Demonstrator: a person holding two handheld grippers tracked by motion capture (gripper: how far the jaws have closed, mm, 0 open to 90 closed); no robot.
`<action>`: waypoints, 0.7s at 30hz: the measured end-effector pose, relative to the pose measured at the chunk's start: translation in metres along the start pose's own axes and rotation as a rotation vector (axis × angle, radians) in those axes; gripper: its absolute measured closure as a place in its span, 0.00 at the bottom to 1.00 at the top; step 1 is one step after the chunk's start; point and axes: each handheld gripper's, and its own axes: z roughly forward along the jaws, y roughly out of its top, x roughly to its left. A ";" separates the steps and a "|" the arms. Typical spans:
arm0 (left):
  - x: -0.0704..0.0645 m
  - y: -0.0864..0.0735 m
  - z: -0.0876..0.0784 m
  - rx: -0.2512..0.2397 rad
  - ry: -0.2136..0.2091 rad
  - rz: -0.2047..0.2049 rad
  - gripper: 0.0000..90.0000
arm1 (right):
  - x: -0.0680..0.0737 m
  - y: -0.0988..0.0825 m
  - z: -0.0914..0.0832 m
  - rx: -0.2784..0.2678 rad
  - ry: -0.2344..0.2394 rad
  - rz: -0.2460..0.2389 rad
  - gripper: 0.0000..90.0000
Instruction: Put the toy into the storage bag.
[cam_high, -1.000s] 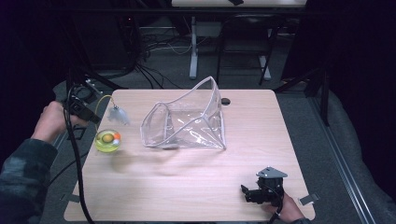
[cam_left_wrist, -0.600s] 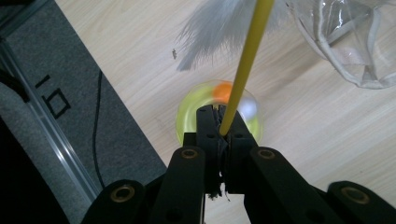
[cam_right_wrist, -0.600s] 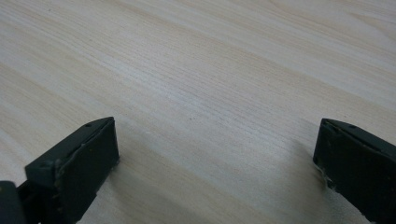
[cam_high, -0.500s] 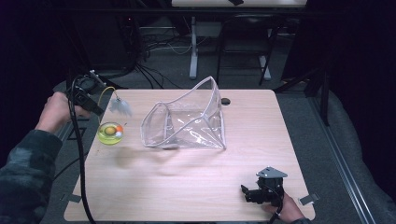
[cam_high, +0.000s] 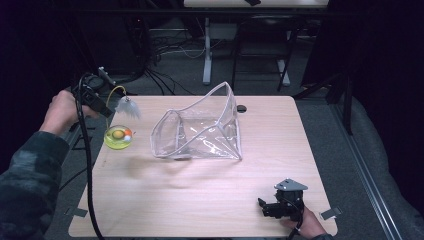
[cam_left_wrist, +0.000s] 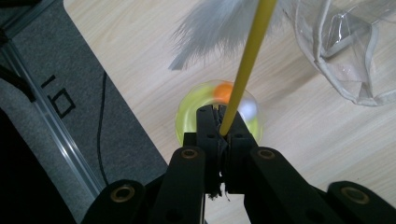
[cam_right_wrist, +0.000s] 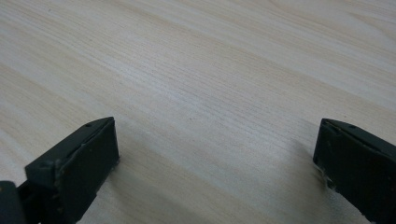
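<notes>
My left gripper (cam_high: 106, 109) (cam_left_wrist: 223, 115) is shut on a thin yellow stick (cam_left_wrist: 247, 56) that arcs up to a white feather tuft (cam_high: 128, 107) (cam_left_wrist: 219, 28). Just below its jaws is a round yellow-green toy (cam_high: 118, 137) (cam_left_wrist: 187, 116) with an orange and a white ball inside; I cannot tell whether it touches the table. A clear plastic pouch (cam_high: 200, 130) (cam_left_wrist: 345, 46) stands open in the middle of the table, to the right of the feather. My right gripper (cam_high: 265, 206) (cam_right_wrist: 215, 149) rests open on the bare wood near the front right corner.
The light wooden table (cam_high: 210, 190) ends just left of the round toy, with grey floor and a cable (cam_left_wrist: 100, 121) beyond the edge. A small black disc (cam_high: 242, 108) lies near the far edge. Table legs and cables stand behind.
The left hand has lifted and moved toward the far left corner with the stick and feather. The round toy has shifted the same way. The right gripper has stayed put.
</notes>
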 end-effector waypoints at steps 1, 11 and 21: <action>0.000 0.000 0.000 0.000 0.000 0.000 0.98 | 0.000 0.000 0.000 0.000 0.000 0.000 0.00; 0.000 0.008 -0.006 -0.005 0.000 0.000 0.98 | 0.000 0.000 0.000 0.003 -0.001 -0.004 0.00; 0.003 0.012 -0.008 -0.006 0.002 -0.012 0.98 | 0.000 0.000 0.000 0.004 0.002 -0.006 0.00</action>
